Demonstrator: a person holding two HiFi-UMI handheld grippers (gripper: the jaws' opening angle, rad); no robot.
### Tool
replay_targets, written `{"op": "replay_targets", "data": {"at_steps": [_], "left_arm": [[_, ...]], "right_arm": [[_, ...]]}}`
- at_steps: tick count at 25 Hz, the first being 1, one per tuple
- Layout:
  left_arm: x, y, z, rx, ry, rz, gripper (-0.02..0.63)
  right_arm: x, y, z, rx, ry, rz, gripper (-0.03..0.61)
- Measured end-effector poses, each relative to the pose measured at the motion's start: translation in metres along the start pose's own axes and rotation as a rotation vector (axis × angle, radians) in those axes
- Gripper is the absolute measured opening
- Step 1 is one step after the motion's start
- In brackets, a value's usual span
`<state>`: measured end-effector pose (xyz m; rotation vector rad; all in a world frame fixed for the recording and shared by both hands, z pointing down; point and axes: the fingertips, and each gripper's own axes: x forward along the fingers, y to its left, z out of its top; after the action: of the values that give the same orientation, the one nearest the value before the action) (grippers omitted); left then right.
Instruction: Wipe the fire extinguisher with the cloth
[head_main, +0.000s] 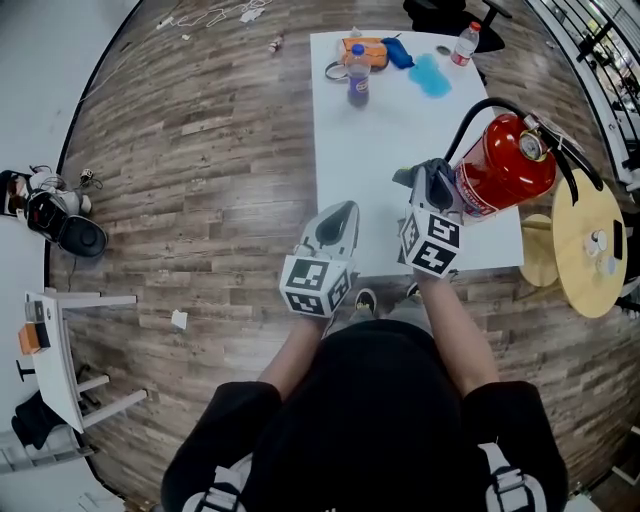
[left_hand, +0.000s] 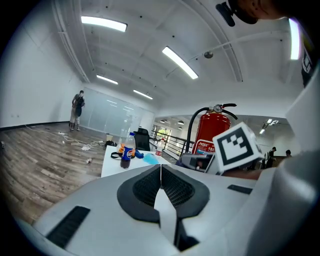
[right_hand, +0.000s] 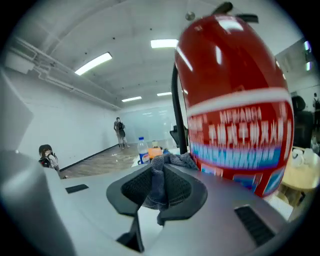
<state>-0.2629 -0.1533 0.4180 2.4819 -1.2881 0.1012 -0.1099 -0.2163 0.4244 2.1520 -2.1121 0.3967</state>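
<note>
A red fire extinguisher (head_main: 505, 165) with a black hose stands at the right edge of the white table (head_main: 385, 140); the right gripper view shows its body (right_hand: 235, 100) close up. My right gripper (head_main: 437, 188) is shut on a grey-blue cloth (right_hand: 162, 172), and the cloth (head_main: 432, 180) lies against the extinguisher's left side, low on the cylinder. My left gripper (head_main: 335, 222) is shut with nothing between its jaws, over the table's near edge to the left of the right one. The left gripper view shows the extinguisher (left_hand: 212, 135) upright beyond the right gripper's marker cube.
At the table's far end stand a dark soda bottle (head_main: 358, 75), an orange packet (head_main: 365, 50), a blue cloth (head_main: 430, 75) and a clear bottle (head_main: 465, 42). A round wooden side table (head_main: 590, 250) is at the right. A person (left_hand: 77, 110) stands far off.
</note>
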Motion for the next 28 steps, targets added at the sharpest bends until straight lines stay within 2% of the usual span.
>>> {"op": "replay_targets", "data": {"at_steps": [3, 5, 9, 12, 16, 20, 23, 28], "left_arm": [[-0.003, 0.001, -0.002, 0.006, 0.005, 0.004, 0.023], [-0.006, 0.005, -0.003, 0.010, 0.010, 0.013, 0.025], [-0.009, 0.010, -0.007, 0.003, 0.023, 0.018, 0.023], [-0.006, 0.005, -0.012, -0.017, 0.030, 0.002, 0.024], [-0.001, -0.006, -0.014, -0.007, 0.039, -0.029, 0.023], [0.006, -0.011, -0.013, 0.000, 0.040, -0.046, 0.024], [0.011, -0.019, -0.014, 0.010, 0.046, -0.068, 0.024], [0.020, -0.031, -0.021, 0.016, 0.063, -0.100, 0.023]], "right_arm": [[0.008, -0.012, -0.072, 0.003, 0.150, -0.026, 0.072], [0.008, -0.017, -0.110, 0.005, 0.226, -0.011, 0.072], [0.000, -0.019, -0.145, -0.147, 0.295, 0.048, 0.072], [-0.006, -0.023, -0.169, -0.223, 0.367, 0.091, 0.072], [-0.021, -0.033, -0.185, -0.302, 0.397, 0.148, 0.072], [-0.035, -0.049, -0.192, -0.296, 0.401, 0.170, 0.072], [-0.045, -0.067, -0.195, -0.298, 0.393, 0.157, 0.072], [-0.064, -0.108, -0.193, -0.178, 0.379, 0.062, 0.075]]}}
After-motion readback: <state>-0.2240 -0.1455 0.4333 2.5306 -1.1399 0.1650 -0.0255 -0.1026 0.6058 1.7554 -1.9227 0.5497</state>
